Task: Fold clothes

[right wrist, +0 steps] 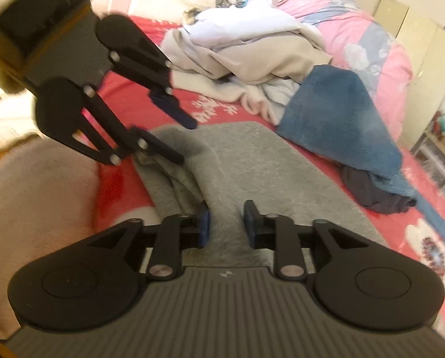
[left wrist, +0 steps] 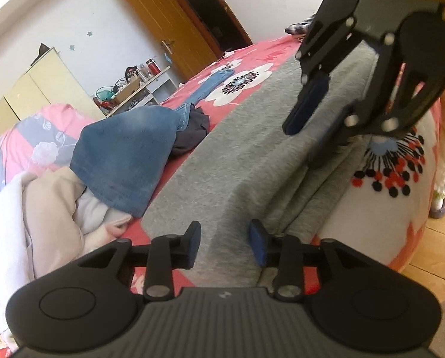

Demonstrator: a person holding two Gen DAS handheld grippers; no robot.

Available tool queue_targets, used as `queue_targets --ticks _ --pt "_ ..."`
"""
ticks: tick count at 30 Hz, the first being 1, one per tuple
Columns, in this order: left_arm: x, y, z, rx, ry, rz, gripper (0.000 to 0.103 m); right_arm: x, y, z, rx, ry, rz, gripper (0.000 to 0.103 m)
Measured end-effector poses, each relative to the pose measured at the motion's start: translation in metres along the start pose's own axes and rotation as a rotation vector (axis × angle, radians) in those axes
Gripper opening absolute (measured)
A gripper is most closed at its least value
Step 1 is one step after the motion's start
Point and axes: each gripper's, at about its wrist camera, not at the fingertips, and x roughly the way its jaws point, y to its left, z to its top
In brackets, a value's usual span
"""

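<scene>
A grey garment (left wrist: 246,149) of soft, fuzzy knit lies spread in a long band across the bed (left wrist: 380,217), whose cover is a red and pink print with large white flowers; this garment serves as the landmark. The left gripper (left wrist: 224,243) hangs over its near end with the blue-padded fingers set wide and nothing between them. The right gripper (right wrist: 226,220) hovers over the other end, likewise parted, no cloth caught. Along one long edge of the grey garment the fabric is bunched into lengthwise ridges (right wrist: 174,176), as if doubled over on itself, while the rest lies flat and smooth. That would fit either a lengthwise fold just laid down and let go, or an edge about to be gathered; the pictures do not settle which. Any further grip would call for the pads to pinch thick, limp knit that sags and slides, so both ends would need lifting together. Beyond the far long edge of the grey garment lie blue denim jeans (left wrist: 124,161), stiff and faded, over a dark crumpled piece (left wrist: 192,131), and past them a heap of pale cream and white clothing (right wrist: 252,50), loosely rumpled.
</scene>
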Motion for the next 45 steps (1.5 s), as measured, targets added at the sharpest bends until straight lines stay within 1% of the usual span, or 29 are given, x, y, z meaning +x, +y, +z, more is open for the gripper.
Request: queue_targets --ticks 1,2,6,9,10,11,12,13,14,18,20,22,25,28,30,33,34,36,38,39,40,41,43,45 --pt "0.000 0.000 0.000 0.004 -0.002 0.002 0.038 -0.005 -0.003 0.001 0.029 -0.014 0.031 0.043" --pt "-0.001 -0.001 0.000 0.009 -0.004 0.004 0.038 -0.007 -0.006 0.003 0.059 -0.028 0.057 0.050" --pt "-0.003 -0.004 -0.002 0.031 -0.011 0.011 0.037 -0.002 -0.015 0.012 0.132 -0.042 0.129 0.050" --pt "-0.006 -0.002 -0.003 0.019 -0.015 0.003 0.037 0.017 -0.014 0.017 0.113 0.007 0.141 0.049" --pt "-0.007 0.000 -0.003 0.008 -0.019 -0.005 0.038 0.025 -0.013 0.018 0.098 0.028 0.141 0.045" --pt "-0.008 0.001 -0.004 -0.002 -0.023 -0.012 0.039 0.033 -0.009 0.019 0.058 0.056 0.123 0.035" --pt "-0.009 0.003 -0.005 -0.012 -0.026 -0.020 0.041 0.038 -0.003 0.018 0.008 0.071 0.084 0.029" --pt "-0.009 0.005 -0.005 -0.022 -0.030 -0.028 0.046 0.041 0.003 0.019 -0.030 0.075 0.050 0.021" --pt "-0.010 0.007 -0.006 -0.032 -0.034 -0.036 0.049 0.038 0.006 0.020 -0.034 0.049 0.026 0.012" --pt "-0.011 0.014 -0.008 -0.076 -0.045 -0.060 0.049 0.018 0.015 0.025 -0.025 -0.060 -0.057 0.009" --pt "-0.010 0.018 -0.007 -0.112 -0.054 -0.066 0.048 0.014 0.019 0.022 -0.042 -0.080 -0.079 0.008" --pt "-0.010 0.025 -0.007 -0.161 -0.062 -0.075 0.048 0.012 0.027 0.018 -0.099 -0.094 -0.121 0.008" --pt "-0.010 0.032 -0.009 -0.214 -0.066 -0.087 0.041 0.011 0.044 0.016 -0.246 -0.134 -0.219 0.008" --pt "-0.010 0.034 -0.013 -0.237 -0.056 -0.074 0.018 0.012 0.060 0.009 -0.393 -0.158 -0.292 0.008" --pt "-0.011 0.030 -0.015 -0.219 -0.047 -0.053 0.013 0.013 0.073 0.002 -0.513 -0.170 -0.344 0.008" --pt "-0.011 0.017 -0.020 -0.155 -0.027 -0.012 0.012 0.022 0.094 -0.021 -0.732 -0.173 -0.419 0.008" --pt "-0.010 0.014 -0.022 -0.152 -0.025 -0.008 0.012 0.029 0.098 -0.033 -0.800 -0.155 -0.431 0.009" --pt "-0.010 0.009 -0.027 -0.145 -0.020 0.001 0.012 0.044 0.104 -0.059 -0.919 -0.086 -0.441 0.012" --pt "-0.009 0.004 -0.031 -0.139 -0.015 0.010 0.012 0.041 0.106 -0.077 -0.949 -0.099 -0.479 0.014" --pt "-0.009 0.001 -0.033 -0.136 -0.012 0.015 0.012 0.033 0.107 -0.078 -0.927 -0.102 -0.479 0.019" --pt "-0.009 -0.001 -0.035 -0.132 -0.010 0.019 0.012 0.025 0.107 -0.078 -0.904 -0.105 -0.478 0.030" --pt "-0.008 -0.003 -0.037 -0.132 -0.009 0.022 0.012 0.017 0.106 -0.079 -0.879 -0.108 -0.475 0.047" --pt "-0.008 -0.001 -0.039 -0.137 -0.014 0.020 0.012 -0.007 0.104 -0.077 -0.817 -0.120 -0.457 0.057" --pt "-0.008 -0.003 -0.039 -0.123 -0.015 0.025 0.012 -0.030 0.100 -0.074 -0.752 -0.133 -0.420 0.057"
